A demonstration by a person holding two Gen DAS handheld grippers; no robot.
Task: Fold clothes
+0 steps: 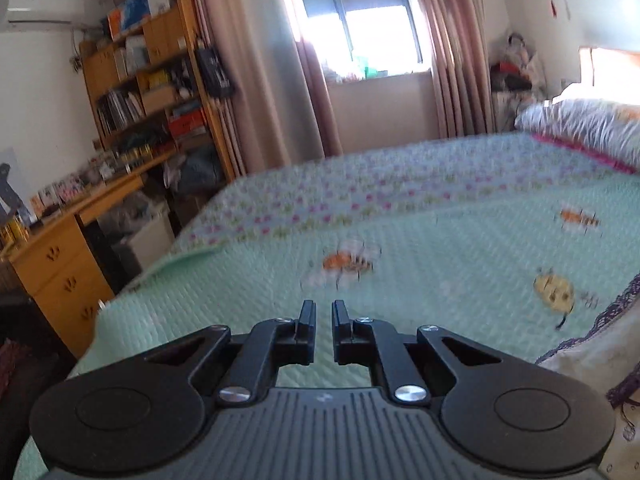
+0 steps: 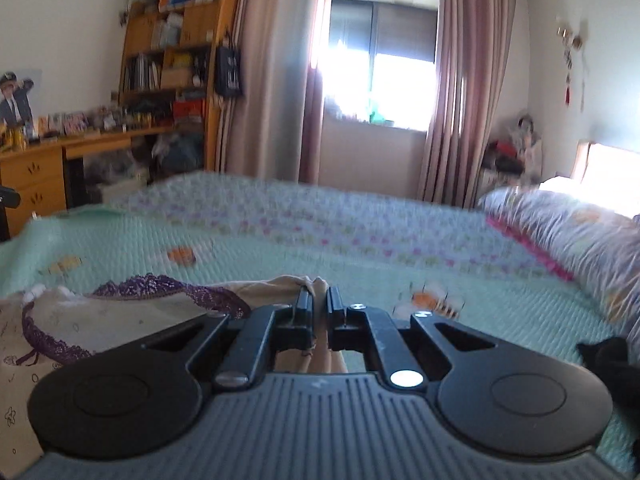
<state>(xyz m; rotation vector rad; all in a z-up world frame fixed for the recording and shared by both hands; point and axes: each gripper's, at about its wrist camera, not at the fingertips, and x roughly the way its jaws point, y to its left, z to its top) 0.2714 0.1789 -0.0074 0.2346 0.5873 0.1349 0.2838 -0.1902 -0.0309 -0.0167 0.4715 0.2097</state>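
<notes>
Right gripper (image 2: 319, 298) pinches the cream lace-trimmed garment (image 2: 120, 320) on the bed (image 2: 360, 264); left gripper (image 1: 324, 312) hangs narrowly parted, empty. Likely mid-fold: next, carry this edge across.

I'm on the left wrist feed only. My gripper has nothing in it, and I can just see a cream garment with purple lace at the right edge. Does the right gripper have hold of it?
Observer: Yes. The right gripper is pinching a bunched fold of the cream garment.
Operator: Where does the rest of it lie?
Observer: It spreads to the left of that gripper, on the green bedspread, with the purple lace trim curving across its top.
Operator: Anything else near the right gripper?
Observer: A dark item sits at the right edge of its view; I cannot tell what it is.
</notes>
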